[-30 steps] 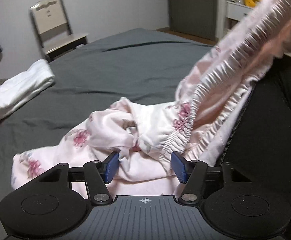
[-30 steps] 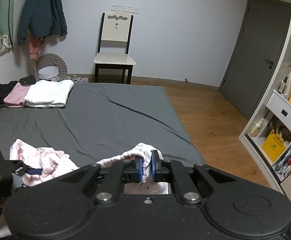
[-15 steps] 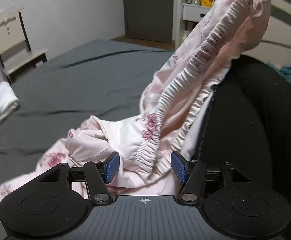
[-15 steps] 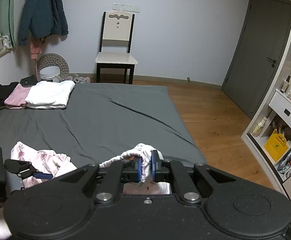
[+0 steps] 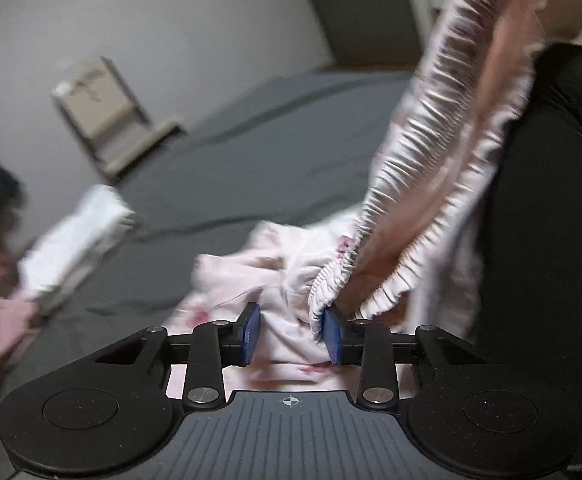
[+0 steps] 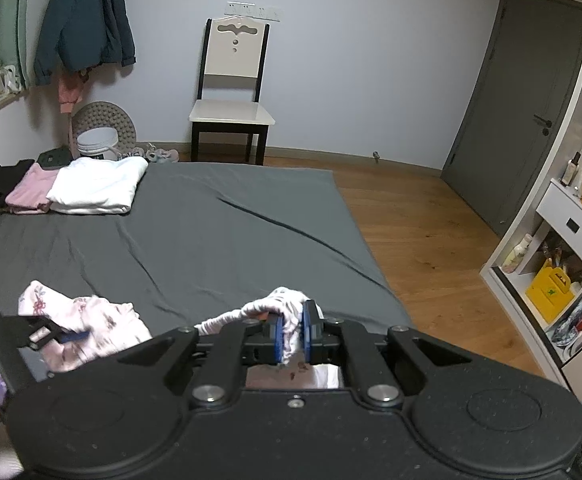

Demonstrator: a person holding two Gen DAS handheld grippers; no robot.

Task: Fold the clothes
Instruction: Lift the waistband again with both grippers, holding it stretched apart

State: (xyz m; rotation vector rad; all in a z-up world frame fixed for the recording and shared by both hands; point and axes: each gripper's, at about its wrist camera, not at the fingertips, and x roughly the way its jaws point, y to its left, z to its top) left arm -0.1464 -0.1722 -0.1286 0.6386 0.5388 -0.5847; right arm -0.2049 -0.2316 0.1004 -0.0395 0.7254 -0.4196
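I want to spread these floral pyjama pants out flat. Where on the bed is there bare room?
The grey bed sheet is bare across its middle and right side, between the folded stack at the far left corner and the floral pants at the near edge. The near left is crowded by the pants and the left gripper.

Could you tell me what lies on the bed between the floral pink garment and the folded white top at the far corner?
Only bare grey sheet separates the floral garment from the folded white top, seen in the right wrist view.
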